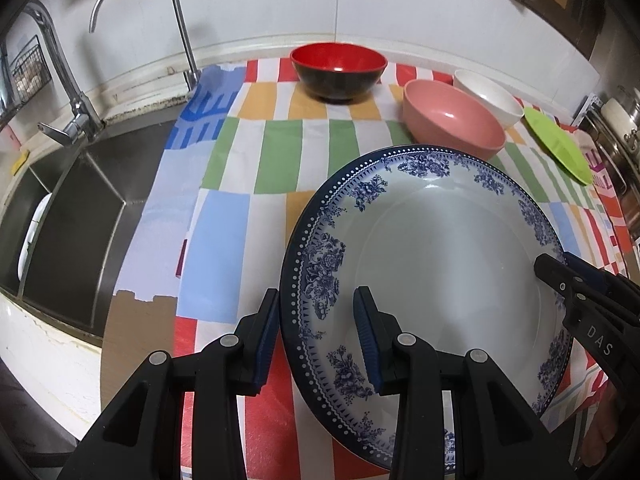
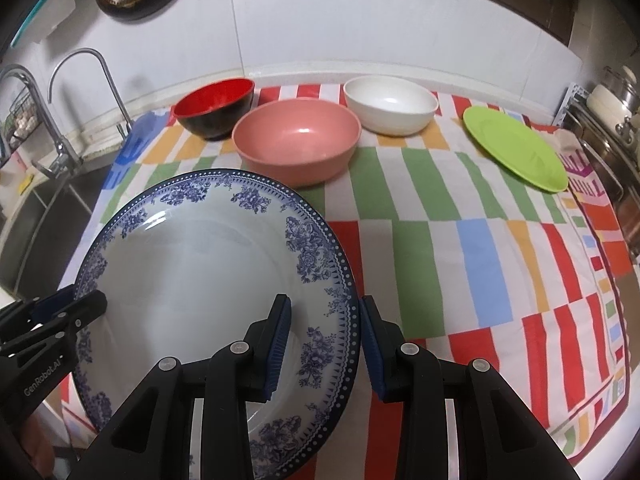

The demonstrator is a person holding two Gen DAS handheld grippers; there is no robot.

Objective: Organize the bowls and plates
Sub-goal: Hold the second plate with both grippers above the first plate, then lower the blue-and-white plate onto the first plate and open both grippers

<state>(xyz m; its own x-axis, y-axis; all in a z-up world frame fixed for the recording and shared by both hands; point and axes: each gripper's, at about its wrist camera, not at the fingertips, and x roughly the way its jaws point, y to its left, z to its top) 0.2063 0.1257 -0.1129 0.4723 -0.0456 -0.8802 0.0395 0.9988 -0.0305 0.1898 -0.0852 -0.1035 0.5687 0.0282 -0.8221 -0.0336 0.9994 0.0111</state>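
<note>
Both tongs [image 1: 316, 336] [image 2: 324, 344] straddle blue-patterned plate's [image 1: 432, 248] opposite rims.

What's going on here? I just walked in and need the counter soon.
A person grips a blue-and-white floral plate by opposite rims, with the left hand-held gripper and the right hand-held gripper, above a striped cloth. Behind it sit a red-and-black bowl, a pink bowl, a white bowl and a green plate.
</note>
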